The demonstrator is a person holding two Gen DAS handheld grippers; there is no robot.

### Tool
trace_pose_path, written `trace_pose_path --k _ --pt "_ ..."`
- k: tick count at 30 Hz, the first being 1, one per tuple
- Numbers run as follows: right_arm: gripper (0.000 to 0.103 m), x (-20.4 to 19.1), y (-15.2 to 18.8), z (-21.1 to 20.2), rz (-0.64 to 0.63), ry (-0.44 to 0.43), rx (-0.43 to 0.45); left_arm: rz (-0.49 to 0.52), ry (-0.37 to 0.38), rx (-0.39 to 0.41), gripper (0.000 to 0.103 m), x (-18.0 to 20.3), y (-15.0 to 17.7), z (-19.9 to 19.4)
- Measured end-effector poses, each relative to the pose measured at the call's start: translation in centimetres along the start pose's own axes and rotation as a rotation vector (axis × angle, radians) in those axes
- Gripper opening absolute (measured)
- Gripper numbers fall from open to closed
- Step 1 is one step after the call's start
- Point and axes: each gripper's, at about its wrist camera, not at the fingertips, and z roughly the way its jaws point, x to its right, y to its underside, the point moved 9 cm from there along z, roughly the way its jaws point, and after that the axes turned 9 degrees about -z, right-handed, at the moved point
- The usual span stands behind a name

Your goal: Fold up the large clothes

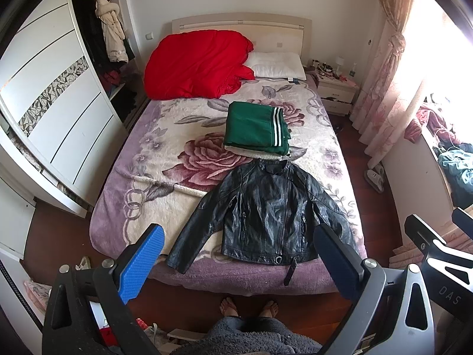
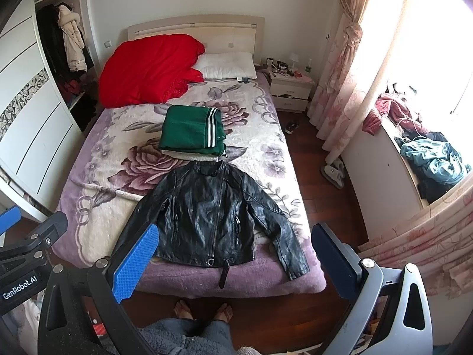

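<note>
A black leather jacket (image 1: pixel 266 216) lies flat, front up, sleeves spread, at the foot of the bed (image 1: pixel 118 222); it also shows in the right wrist view (image 2: pixel 212 219). A folded green garment with white stripes (image 1: pixel 255 130) sits on a folded cream one just beyond its collar, also in the right wrist view (image 2: pixel 190 131). My left gripper (image 1: pixel 239 254) is open and empty, held above the bed's foot end. My right gripper (image 2: pixel 233 254) is open and empty beside it, also apart from the jacket.
A red duvet (image 1: pixel 198 65) and a white pillow (image 1: pixel 278 65) lie at the headboard. A white wardrobe (image 1: pixel 53 112) stands left, a nightstand (image 1: pixel 337 91) and curtains (image 2: pixel 348 88) right. Slippers (image 2: pixel 334 173) lie on the wooden floor. The person's feet (image 1: pixel 248 307) stand at the bed's end.
</note>
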Motion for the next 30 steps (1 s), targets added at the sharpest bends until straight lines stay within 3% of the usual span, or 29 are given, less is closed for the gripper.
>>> trace_pose_path --k 30 --pt "0.103 -0.2 -1.5 -1.2 -0.001 0.004 0.012 -0.001 0.011 0.016 0.103 0.5 -1.3 -1.4"
